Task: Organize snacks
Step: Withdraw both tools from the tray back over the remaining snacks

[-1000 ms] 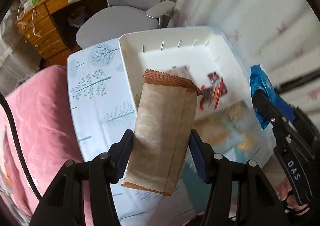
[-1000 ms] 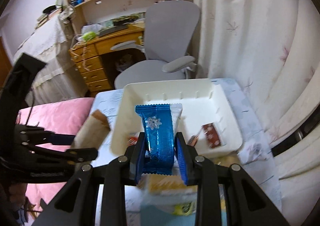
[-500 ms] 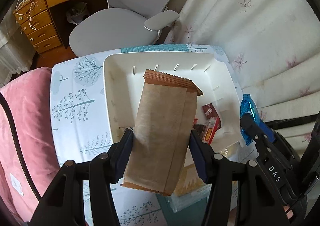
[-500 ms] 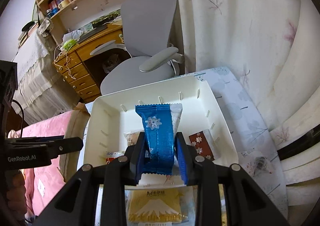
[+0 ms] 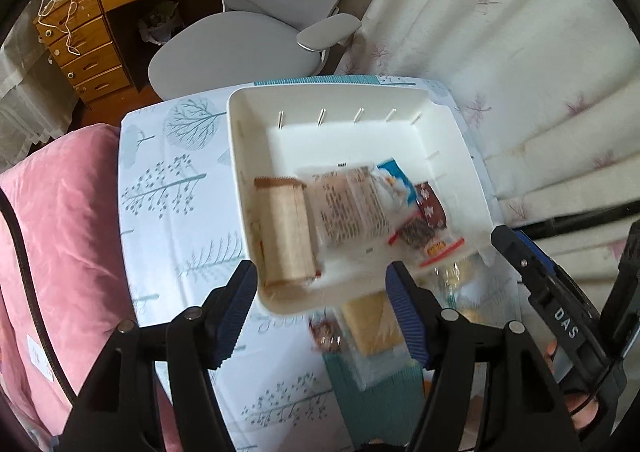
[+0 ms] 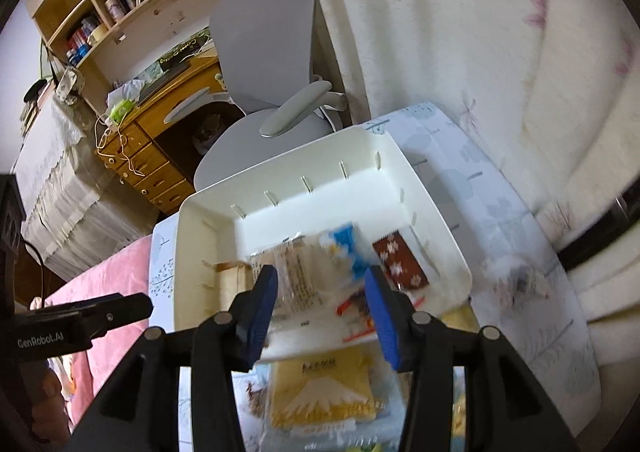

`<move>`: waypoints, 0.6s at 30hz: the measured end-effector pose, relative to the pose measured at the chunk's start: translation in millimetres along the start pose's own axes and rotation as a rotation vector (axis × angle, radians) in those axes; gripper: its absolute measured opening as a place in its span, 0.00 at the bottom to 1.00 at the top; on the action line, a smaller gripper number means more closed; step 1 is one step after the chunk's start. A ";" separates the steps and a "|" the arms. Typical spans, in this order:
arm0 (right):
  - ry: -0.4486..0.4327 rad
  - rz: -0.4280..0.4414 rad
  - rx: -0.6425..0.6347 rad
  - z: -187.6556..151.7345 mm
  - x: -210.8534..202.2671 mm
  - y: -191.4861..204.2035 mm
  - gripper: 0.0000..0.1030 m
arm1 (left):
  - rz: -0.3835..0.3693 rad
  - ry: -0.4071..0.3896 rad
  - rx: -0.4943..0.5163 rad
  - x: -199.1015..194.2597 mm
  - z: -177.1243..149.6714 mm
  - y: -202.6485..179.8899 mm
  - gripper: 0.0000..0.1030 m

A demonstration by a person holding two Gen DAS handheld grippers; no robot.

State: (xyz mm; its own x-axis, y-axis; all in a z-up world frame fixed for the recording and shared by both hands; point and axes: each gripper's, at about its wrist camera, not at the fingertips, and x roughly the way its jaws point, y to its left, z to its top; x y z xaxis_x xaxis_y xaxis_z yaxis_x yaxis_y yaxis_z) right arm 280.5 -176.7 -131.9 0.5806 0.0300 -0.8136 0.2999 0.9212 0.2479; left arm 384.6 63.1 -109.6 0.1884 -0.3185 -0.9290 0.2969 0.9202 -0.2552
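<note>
A white tray (image 5: 248, 180) (image 6: 192, 236) sits on the tree-print table. A brown paper packet (image 5: 286, 236) lies at the tray's left side; its end shows in the right wrist view (image 6: 234, 276). A blue-and-white packet (image 5: 394, 182) (image 6: 346, 244) lies in the tray beside a clear printed wrapper (image 5: 350, 208) and a red-brown packet (image 6: 400, 266). My left gripper (image 5: 320, 304) is open and empty above the tray's near edge. My right gripper (image 6: 320, 308) is open and empty above the tray's near edge.
A yellow packet (image 6: 320, 388) and other snacks lie on the table (image 5: 160, 212) in front of the tray. A grey office chair (image 5: 248, 40) and a wooden desk (image 5: 88, 32) stand behind. A pink cushion (image 5: 52, 236) lies left. Curtains hang right.
Both grippers have opened. The brown packet has dropped from the left gripper into the tray, and the blue packet has dropped from the right gripper into the tray.
</note>
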 end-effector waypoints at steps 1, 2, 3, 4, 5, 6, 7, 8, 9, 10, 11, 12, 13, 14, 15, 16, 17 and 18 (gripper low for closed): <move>-0.002 0.000 0.003 -5.1 -5.4 1.5 0.45 | 0.001 -0.001 0.002 -4.9 -7.6 1.9 0.63; -0.007 0.002 0.005 -11.8 -12.2 3.6 0.45 | 0.002 -0.002 0.005 -11.6 -18.2 4.6 0.63; -0.013 0.004 0.006 -19.2 -19.3 6.0 0.45 | 0.001 -0.003 0.005 -15.2 -24.6 6.3 0.63; -0.016 0.004 0.007 -23.7 -23.4 6.8 0.45 | -0.001 -0.005 0.003 -19.7 -33.7 8.5 0.63; -0.019 0.004 0.006 -31.0 -29.5 9.2 0.45 | -0.004 -0.004 0.002 -24.0 -44.1 11.1 0.63; -0.023 0.005 0.006 -38.3 -35.5 12.1 0.45 | -0.008 -0.003 0.002 -28.4 -56.1 13.9 0.63; -0.027 0.004 0.006 -46.2 -41.2 15.0 0.45 | -0.009 -0.001 0.004 -31.7 -66.3 16.1 0.63; -0.032 0.003 0.008 -57.4 -48.6 17.7 0.45 | -0.009 0.000 0.005 -34.1 -75.3 17.7 0.63; -0.033 0.003 0.010 -63.1 -52.0 18.8 0.45 | -0.011 0.000 0.007 -37.0 -86.1 19.4 0.64; -0.032 0.002 0.015 -74.5 -58.0 20.4 0.45 | -0.014 0.001 0.007 -40.0 -96.5 21.1 0.64; -0.031 0.001 0.019 -82.1 -61.8 20.5 0.45 | -0.018 0.002 0.005 -42.4 -106.7 23.1 0.63; -0.030 -0.001 0.024 -90.4 -66.1 20.3 0.45 | -0.023 0.006 0.004 -45.9 -121.2 26.4 0.63; -0.028 -0.001 0.031 -102.1 -71.5 20.8 0.45 | -0.026 0.008 0.003 -48.1 -131.9 28.7 0.64; -0.026 -0.001 0.035 -108.9 -74.7 20.7 0.45 | -0.028 0.011 0.003 -49.3 -139.8 29.8 0.64; -0.025 -0.001 0.040 -116.9 -78.2 20.1 0.45 | -0.029 0.016 0.003 -50.2 -149.8 31.6 0.64; -0.021 -0.004 0.045 -125.6 -81.3 19.7 0.45 | -0.032 0.021 0.002 -50.6 -158.8 33.0 0.64; -0.018 -0.009 0.051 -133.8 -84.4 19.4 0.45 | -0.036 0.028 0.003 -50.7 -168.9 34.9 0.64; -0.013 -0.015 0.058 -144.0 -88.1 17.9 0.45 | -0.037 0.036 0.003 -50.1 -178.2 36.7 0.64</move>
State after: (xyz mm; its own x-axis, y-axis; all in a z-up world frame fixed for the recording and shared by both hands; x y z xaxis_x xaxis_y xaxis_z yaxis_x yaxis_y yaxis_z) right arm 125.7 -106.9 -131.5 0.5855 0.0109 -0.8106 0.3517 0.8975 0.2662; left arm 219.2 153.4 -120.2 0.1431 -0.3434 -0.9282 0.3061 0.9073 -0.2884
